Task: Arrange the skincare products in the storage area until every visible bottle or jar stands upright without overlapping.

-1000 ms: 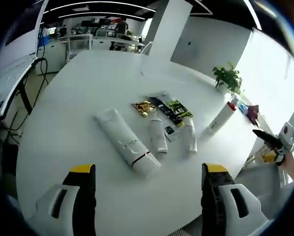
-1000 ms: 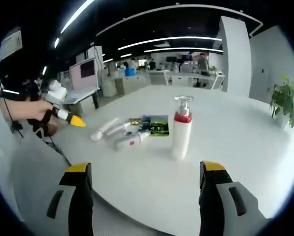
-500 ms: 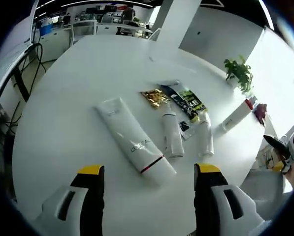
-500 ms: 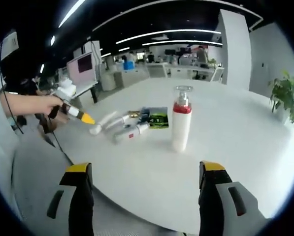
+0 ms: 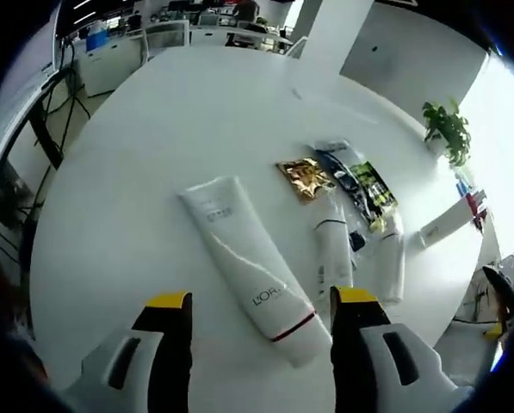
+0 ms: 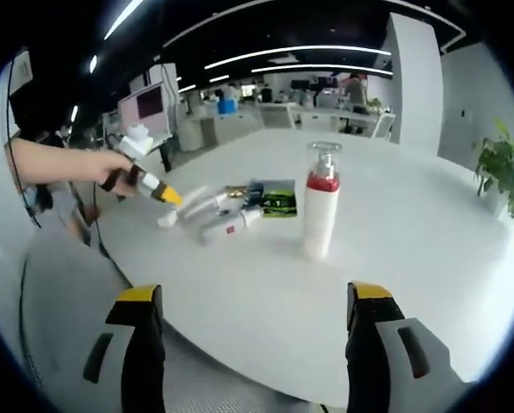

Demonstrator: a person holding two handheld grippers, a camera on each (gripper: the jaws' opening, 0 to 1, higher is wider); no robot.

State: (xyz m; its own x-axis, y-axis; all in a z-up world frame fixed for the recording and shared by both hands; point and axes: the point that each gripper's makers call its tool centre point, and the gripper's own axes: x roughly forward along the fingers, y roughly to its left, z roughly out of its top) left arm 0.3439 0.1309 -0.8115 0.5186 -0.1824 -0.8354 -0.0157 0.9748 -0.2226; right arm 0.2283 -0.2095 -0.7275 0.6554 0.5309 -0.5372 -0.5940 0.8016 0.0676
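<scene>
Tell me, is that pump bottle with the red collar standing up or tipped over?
Standing up. The pump bottle rests on its base on the white table, pump head topmost.

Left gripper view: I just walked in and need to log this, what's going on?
A person holds the open left gripper low over a large white tube lying flat on the white round table. Two smaller white tubes and foil sachets lie beside it. The open right gripper hangs back, empty; a red-collared white pump bottle already stands upright.
</scene>
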